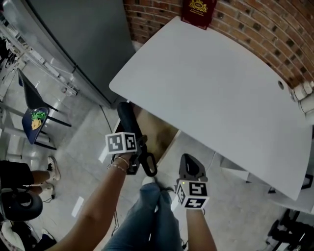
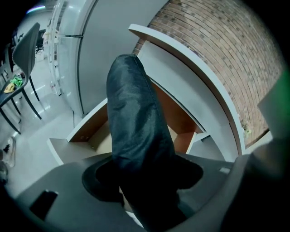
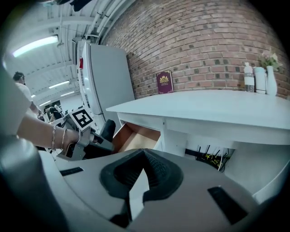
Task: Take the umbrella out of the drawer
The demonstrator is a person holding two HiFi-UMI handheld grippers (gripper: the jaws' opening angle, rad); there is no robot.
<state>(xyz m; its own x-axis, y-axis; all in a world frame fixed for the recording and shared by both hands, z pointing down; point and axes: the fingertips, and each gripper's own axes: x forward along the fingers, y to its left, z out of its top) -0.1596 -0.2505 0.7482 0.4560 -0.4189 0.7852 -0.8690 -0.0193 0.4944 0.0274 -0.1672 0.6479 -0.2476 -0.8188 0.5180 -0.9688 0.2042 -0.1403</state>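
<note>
A black folded umbrella [image 1: 128, 120] in its sleeve is gripped in my left gripper [image 1: 135, 147], and its strap loop [image 1: 148, 165] hangs toward me. In the left gripper view the umbrella [image 2: 133, 122] rises from between the jaws of my left gripper [image 2: 142, 174], above the open wooden drawer [image 2: 181, 122]. The drawer [image 1: 158, 131] juts out from under the white desk [image 1: 221, 83], and what shows of its inside is bare. My right gripper [image 1: 188, 159] hovers to the right of the umbrella and holds nothing. Its fingertips meet at the tip of my right gripper [image 3: 144, 154].
A grey cabinet [image 1: 83, 39] stands left of the desk, against the brick wall. A dark red book [image 1: 198, 11] leans at the desk's back edge, and white bottles [image 1: 304, 93] sit at its right end. A chair [image 1: 34, 105] and a person's shoes [image 1: 51, 169] are on the floor at left.
</note>
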